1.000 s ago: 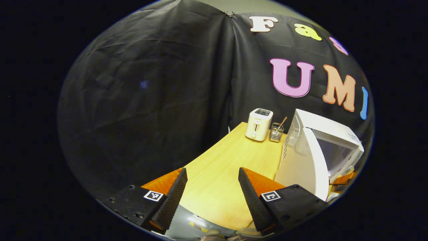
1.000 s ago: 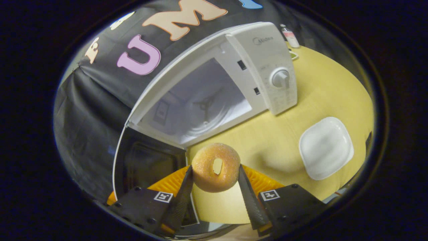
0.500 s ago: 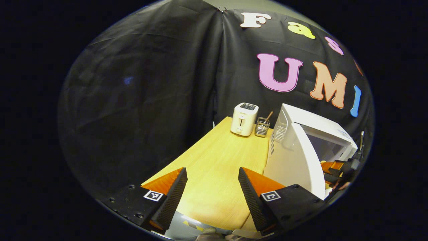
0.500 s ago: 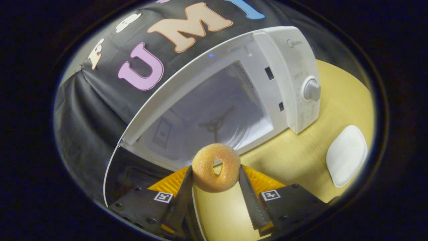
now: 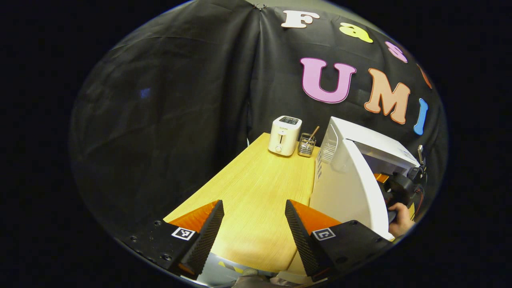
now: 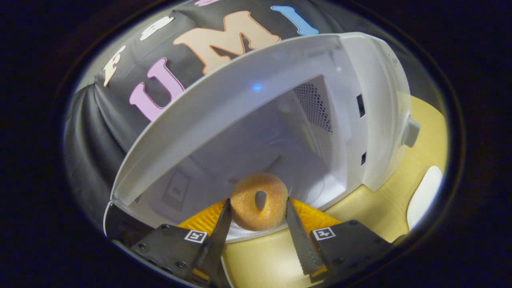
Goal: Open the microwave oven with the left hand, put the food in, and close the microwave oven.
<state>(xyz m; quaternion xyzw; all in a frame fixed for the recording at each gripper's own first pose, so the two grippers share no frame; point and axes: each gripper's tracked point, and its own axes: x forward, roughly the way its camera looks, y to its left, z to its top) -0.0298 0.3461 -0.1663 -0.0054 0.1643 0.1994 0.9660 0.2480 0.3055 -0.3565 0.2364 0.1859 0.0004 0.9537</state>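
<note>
No brand or label on the white microwave oven (image 6: 352,120) can be read here; its front panel is too blurred and angled. In the right gripper view, the right gripper (image 6: 258,218) clamps a golden, sugar-dusted ring doughnut (image 6: 259,201) between both fingers, upright, at the mouth of the oven's pale cavity. The oven door (image 5: 352,192) stands open. In the left gripper view, the left gripper (image 5: 254,228) hangs over the wooden table (image 5: 260,188), fingers spread apart, holding nothing. A white toaster (image 5: 284,135) stands far back.
</note>
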